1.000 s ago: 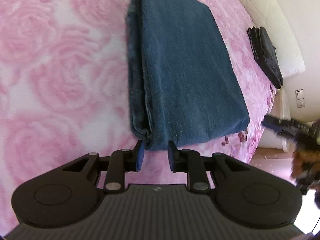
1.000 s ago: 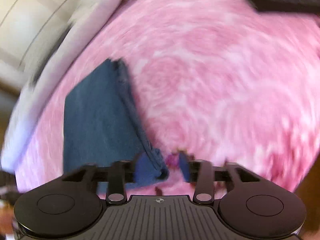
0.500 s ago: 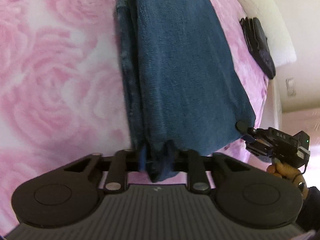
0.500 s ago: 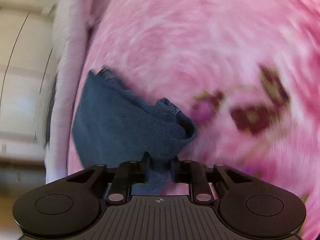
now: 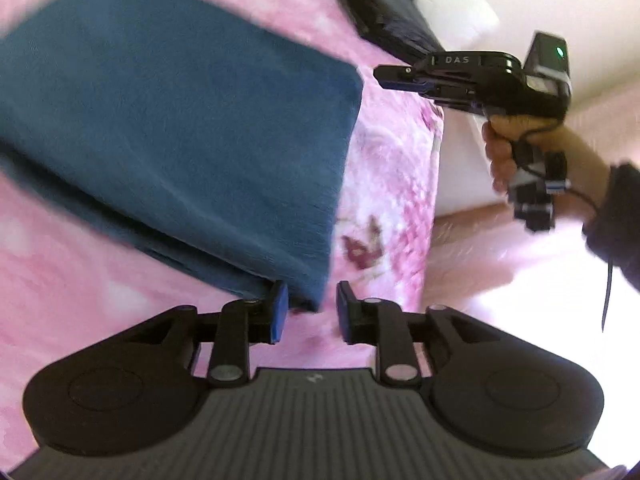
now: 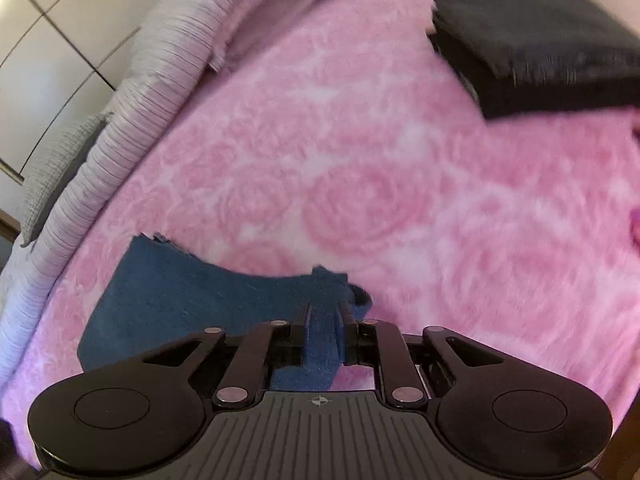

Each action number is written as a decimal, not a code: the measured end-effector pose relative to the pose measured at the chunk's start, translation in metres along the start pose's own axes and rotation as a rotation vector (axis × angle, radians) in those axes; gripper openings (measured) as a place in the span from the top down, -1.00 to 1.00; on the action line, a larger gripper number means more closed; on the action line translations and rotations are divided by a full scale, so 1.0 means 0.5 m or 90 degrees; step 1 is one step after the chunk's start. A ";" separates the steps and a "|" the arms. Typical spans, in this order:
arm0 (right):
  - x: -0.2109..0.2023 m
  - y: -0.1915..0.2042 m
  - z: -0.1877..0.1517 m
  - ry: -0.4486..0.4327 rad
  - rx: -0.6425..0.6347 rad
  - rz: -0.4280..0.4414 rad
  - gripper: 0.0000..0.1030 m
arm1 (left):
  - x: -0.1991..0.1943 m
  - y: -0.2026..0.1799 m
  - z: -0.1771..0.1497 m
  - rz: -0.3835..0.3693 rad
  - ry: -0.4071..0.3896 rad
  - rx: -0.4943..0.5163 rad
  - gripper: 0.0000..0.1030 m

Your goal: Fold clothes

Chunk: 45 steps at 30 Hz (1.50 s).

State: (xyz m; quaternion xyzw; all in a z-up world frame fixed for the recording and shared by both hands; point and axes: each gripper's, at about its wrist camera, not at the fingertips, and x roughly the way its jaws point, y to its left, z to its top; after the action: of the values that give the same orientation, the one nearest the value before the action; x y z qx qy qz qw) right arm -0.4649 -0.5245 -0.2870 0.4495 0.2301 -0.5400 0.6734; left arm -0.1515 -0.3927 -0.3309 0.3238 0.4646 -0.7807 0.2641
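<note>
The letters "DAS" stand in pale print on the black upper body of the right tongs [image 5: 396,77].

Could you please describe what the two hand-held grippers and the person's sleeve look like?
Each hand-held gripper is matte black plastic with blue pads on its fingers and a ribbed grey body. The right hand-held gripper reads "DAS", shows a green light and trails a black cable. The sleeve is dark.

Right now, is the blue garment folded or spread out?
Folded: the blue garment lies as a compact rectangle with stacked layers along its edge on the pink blanket.
</note>
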 end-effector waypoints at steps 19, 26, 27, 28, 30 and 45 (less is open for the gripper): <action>0.041 0.267 -0.325 0.084 -0.145 0.040 0.42 | 0.000 0.276 0.094 0.294 0.159 0.345 0.87; 0.021 0.258 -0.313 0.085 -0.134 0.025 0.42 | -0.101 0.207 0.079 0.264 0.091 0.434 0.76; 0.022 0.253 -0.314 0.087 -0.128 0.025 0.42 | -0.115 0.195 0.082 0.256 0.071 0.455 0.68; 0.022 0.253 -0.314 0.087 -0.127 0.027 0.42 | -0.123 0.185 0.088 0.250 0.054 0.467 0.64; 0.026 0.262 -0.314 0.091 -0.137 0.023 0.42 | -0.123 0.173 0.107 0.246 0.025 0.472 0.59; 0.050 0.182 -0.138 0.007 -0.185 -0.099 0.41 | -0.032 0.228 0.143 0.244 0.081 0.485 0.53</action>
State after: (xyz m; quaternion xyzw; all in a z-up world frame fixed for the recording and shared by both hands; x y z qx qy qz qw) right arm -0.3599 -0.4772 -0.3081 0.3312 0.3434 -0.5489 0.6864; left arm -0.0783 -0.5037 -0.3563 0.5259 0.0903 -0.8119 0.2367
